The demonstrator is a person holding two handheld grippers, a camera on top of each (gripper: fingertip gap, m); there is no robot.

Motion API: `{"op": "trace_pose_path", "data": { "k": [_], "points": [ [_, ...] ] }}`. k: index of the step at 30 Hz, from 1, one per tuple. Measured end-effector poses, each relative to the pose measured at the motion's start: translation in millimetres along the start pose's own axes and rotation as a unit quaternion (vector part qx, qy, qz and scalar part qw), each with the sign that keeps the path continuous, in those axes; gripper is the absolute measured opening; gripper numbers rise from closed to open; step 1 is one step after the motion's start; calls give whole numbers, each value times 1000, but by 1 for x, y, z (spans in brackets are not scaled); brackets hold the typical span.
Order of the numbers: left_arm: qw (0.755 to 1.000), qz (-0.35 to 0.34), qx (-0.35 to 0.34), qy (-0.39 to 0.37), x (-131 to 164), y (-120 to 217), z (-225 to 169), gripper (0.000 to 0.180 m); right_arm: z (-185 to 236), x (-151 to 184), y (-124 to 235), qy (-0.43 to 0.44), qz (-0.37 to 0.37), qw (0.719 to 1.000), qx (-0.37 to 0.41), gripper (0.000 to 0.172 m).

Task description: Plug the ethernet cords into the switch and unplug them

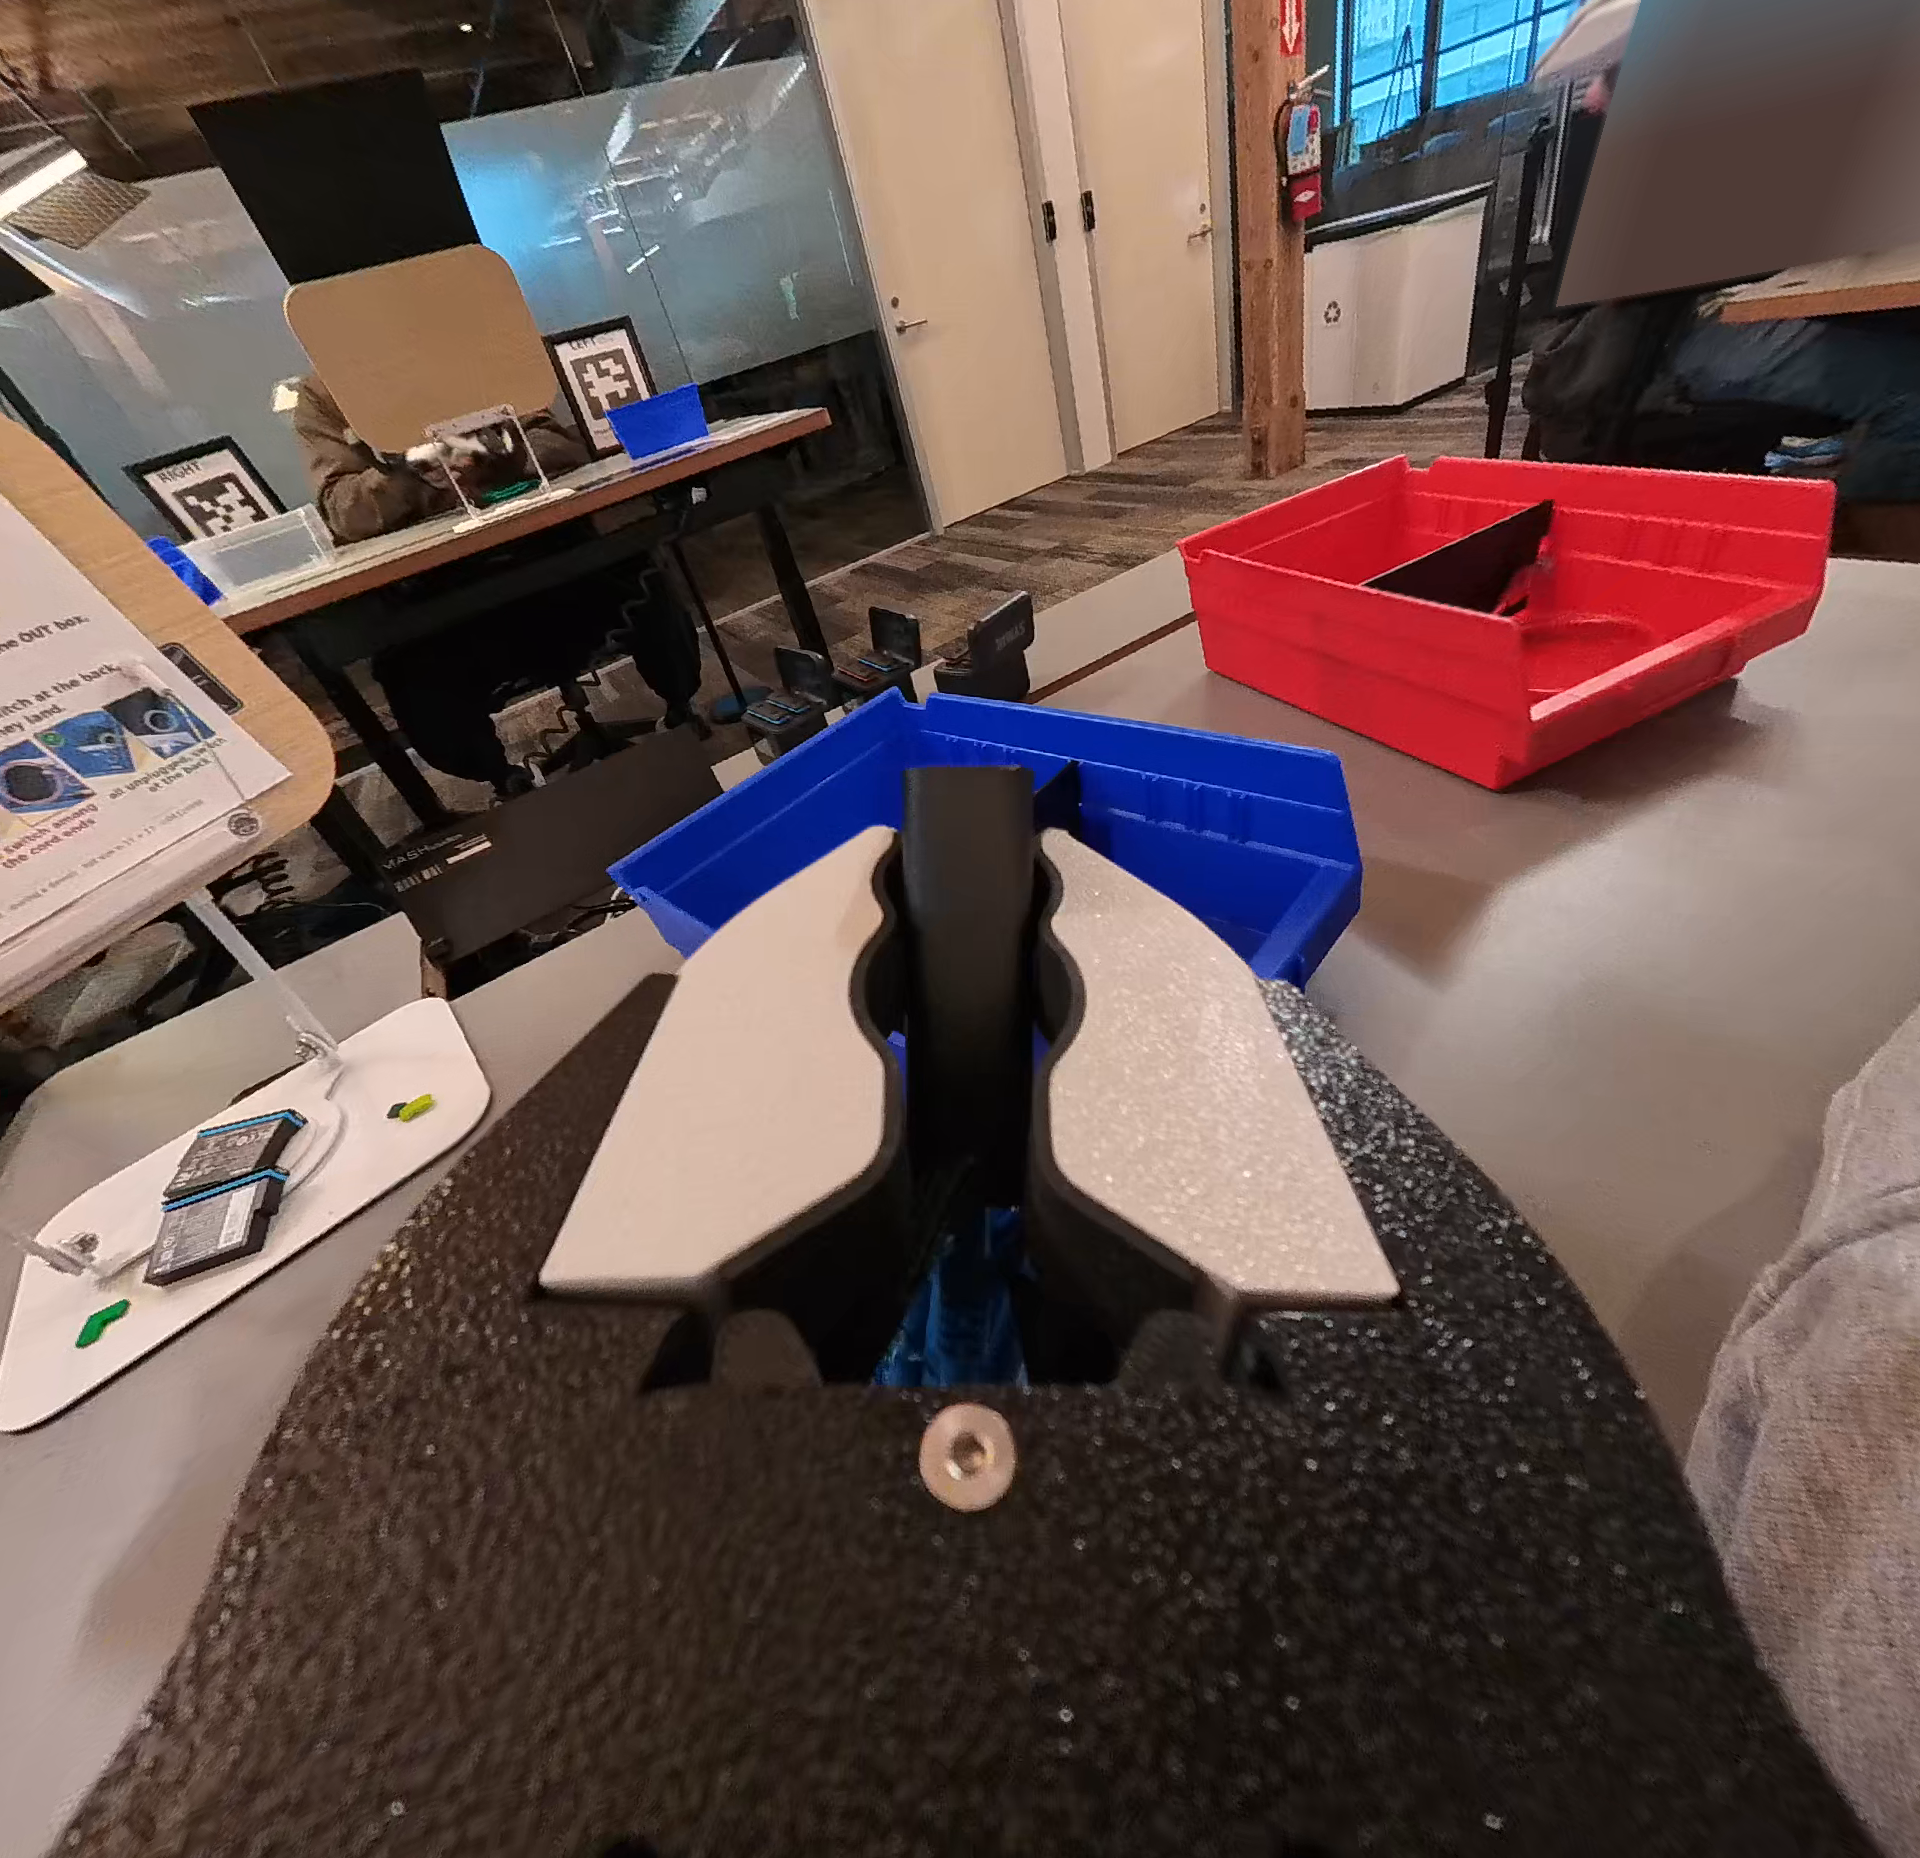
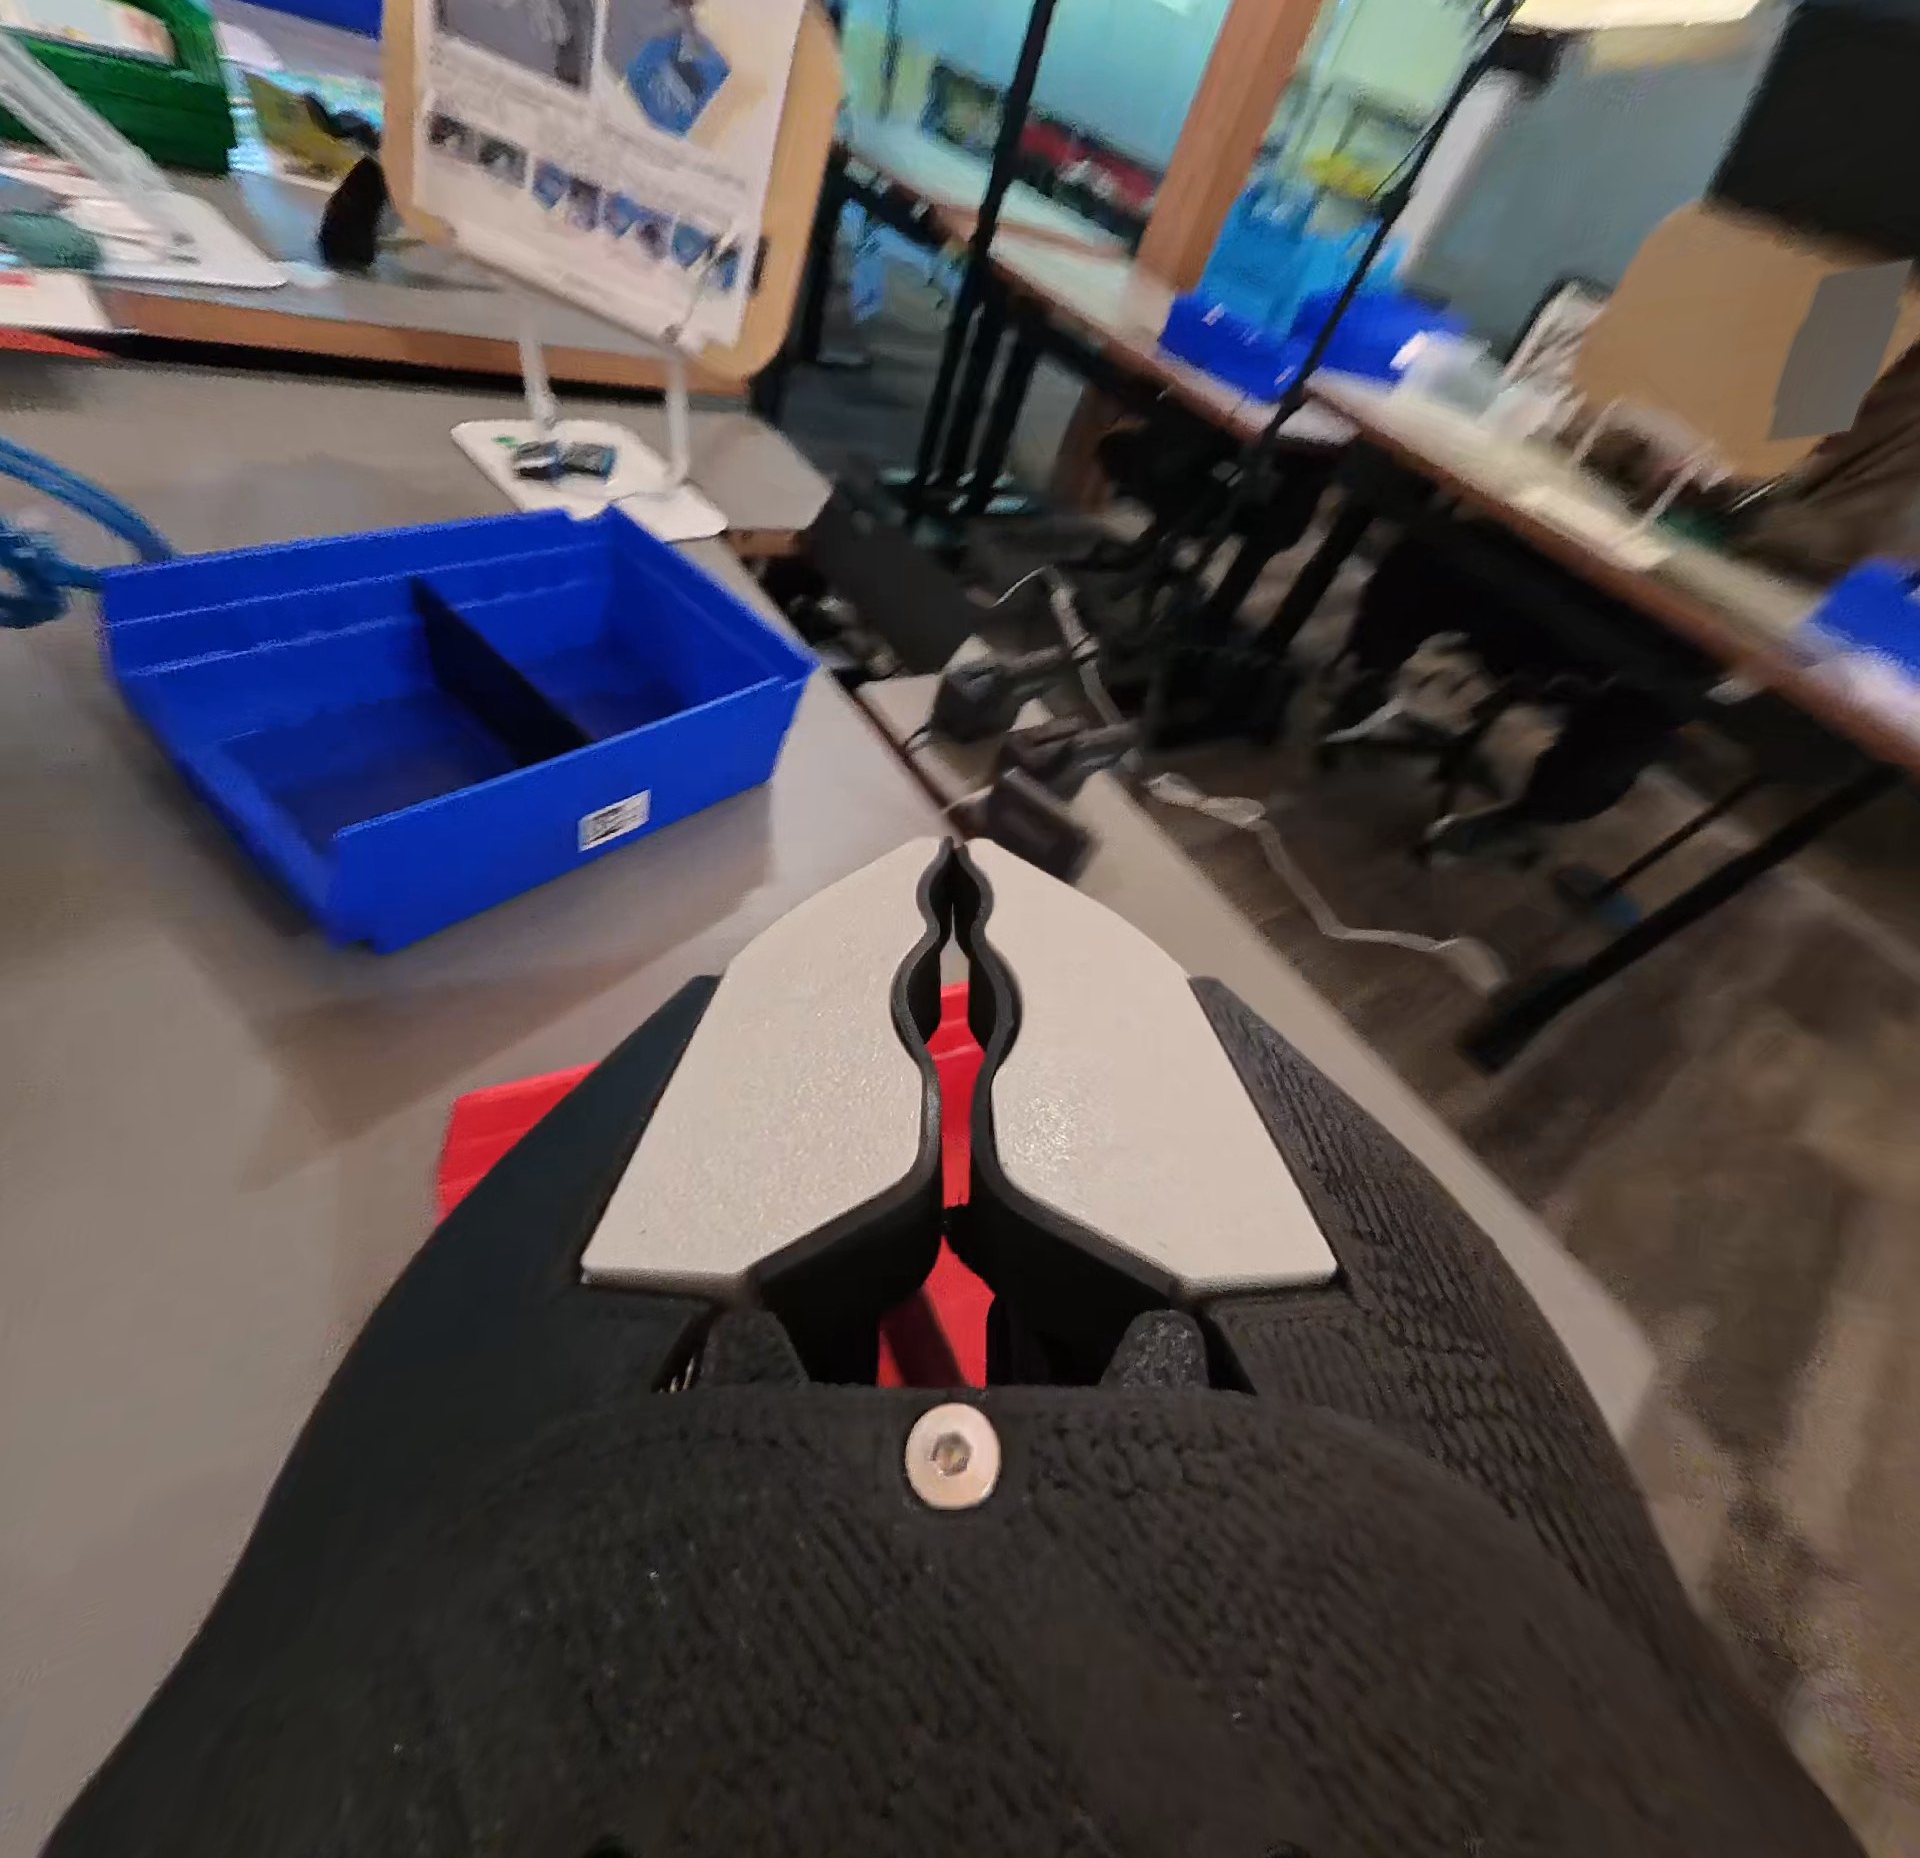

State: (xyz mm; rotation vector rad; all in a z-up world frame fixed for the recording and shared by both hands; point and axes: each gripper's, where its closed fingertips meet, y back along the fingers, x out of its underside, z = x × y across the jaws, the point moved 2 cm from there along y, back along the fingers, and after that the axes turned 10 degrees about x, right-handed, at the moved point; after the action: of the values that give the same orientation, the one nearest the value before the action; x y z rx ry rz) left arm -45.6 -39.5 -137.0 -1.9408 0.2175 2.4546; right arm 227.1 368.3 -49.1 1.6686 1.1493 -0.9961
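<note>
In the left wrist view my left gripper (image 1: 966, 844) is shut on a black flat box, the switch (image 1: 966, 935). It stands upright between the pads and pokes out past the fingertips. Blue cords (image 1: 951, 1320) show below it, near the gripper's base. The blue bin (image 1: 1195, 832) lies just beyond the switch. In the right wrist view my right gripper (image 2: 954, 854) is shut with its pads together and nothing between them, above a red bin (image 2: 499, 1133). Blue cords (image 2: 42, 561) lie at the far left, behind the blue bin (image 2: 447, 686), which has nothing in it.
The red bin (image 1: 1507, 603) with a black divider stands on the grey table at the right. An instruction board on a stand (image 1: 104, 748) and small batteries (image 1: 223, 1195) on its white base are at the left. The table edge (image 2: 894, 759) drops to the floor.
</note>
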Motion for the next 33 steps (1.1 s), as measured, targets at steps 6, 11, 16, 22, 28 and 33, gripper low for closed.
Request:
{"op": "trace_pose_path", "data": {
  "k": [6, 11, 16, 22, 28, 33],
  "points": [
    [1000, -1, 6, 4, 3, -5, -2, 20, 53, 104, -10, 3, 279, 954, -106, 33],
    [1000, 6, 18, 22, 13, -14, 1, 21, 82, 182, -17, 88, 449, 882, -116, 51],
    [999, 11, 33, 17, 16, -20, -4, 21, 73, 219, -14, 42, 552, 830, -69, 45],
    [999, 9, 38, 24, 18, -20, -4, 21, 113, 237, -38, -82, 537, 829, -128, 45],
    [998, 14, 49, 27, 20, -23, -7, 21, 113, 248, -57, -76, 547, 832, -53, 18],
    [998, 12, 54, 28, 20, -23, -10, 21, 128, 248, -47, -45, 572, 809, -124, 10]
  ]
}}
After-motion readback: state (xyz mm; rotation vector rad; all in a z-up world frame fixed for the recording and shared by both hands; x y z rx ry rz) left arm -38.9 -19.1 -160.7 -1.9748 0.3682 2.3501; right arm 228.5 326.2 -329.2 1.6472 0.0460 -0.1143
